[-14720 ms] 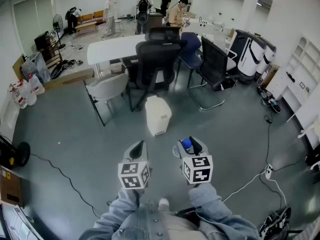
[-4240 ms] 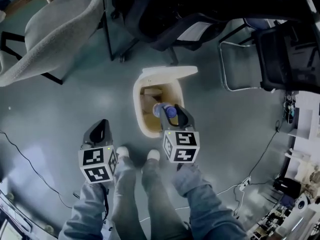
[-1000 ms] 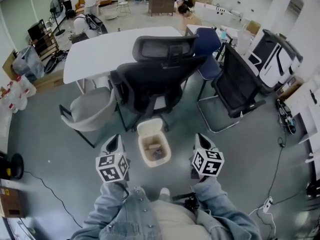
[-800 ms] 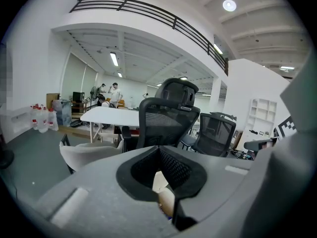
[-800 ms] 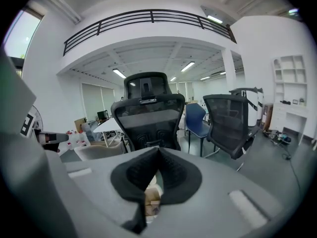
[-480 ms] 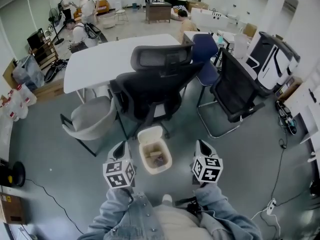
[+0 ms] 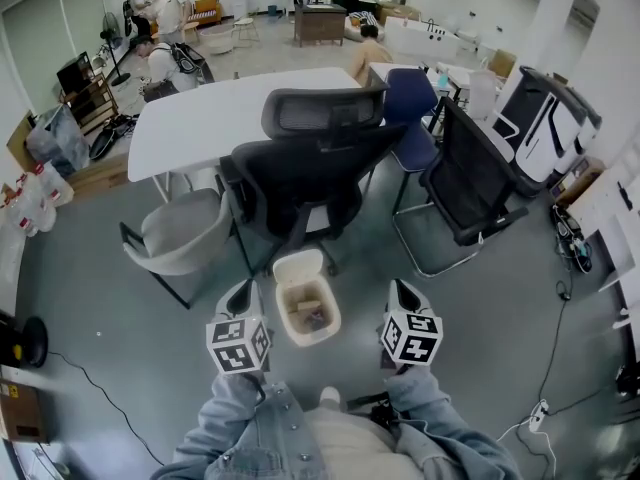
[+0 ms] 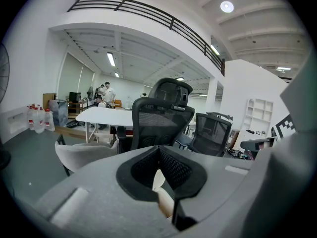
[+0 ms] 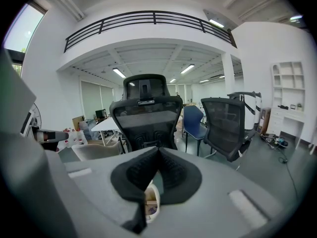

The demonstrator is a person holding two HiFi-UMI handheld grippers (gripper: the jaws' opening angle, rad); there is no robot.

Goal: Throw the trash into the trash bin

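trash bin (image 7: pixel 299 260), lid up, trash (image 7: pixel 313 316) lying inside; both grippers empty

step in hand: the drop looks done, since a bluish item rests in the open bin on the floor at 12 o'clock from the person, between the two tools. left gripper (image 7: pixel 243 290) at 11 o'clock and right gripper (image 7: pixel 402 290) at 1 o'clock both have jaws pressed together with nothing between them. next move, as a judgement: nothing remains to carry, so backing off or fetching more trash is all that is called for. surroundings: black office chair (image 7: pixel 300 183) just beyond the bin at 12, grey chair (image 7: pixel 185 233) at 10, mesh chair (image 7: pixel 470 183) at 2, white table (image 7: pixel 220 118) behind. floor cable (image 7: pixel 100 388) at 8. nothing blocks the bin mouth.
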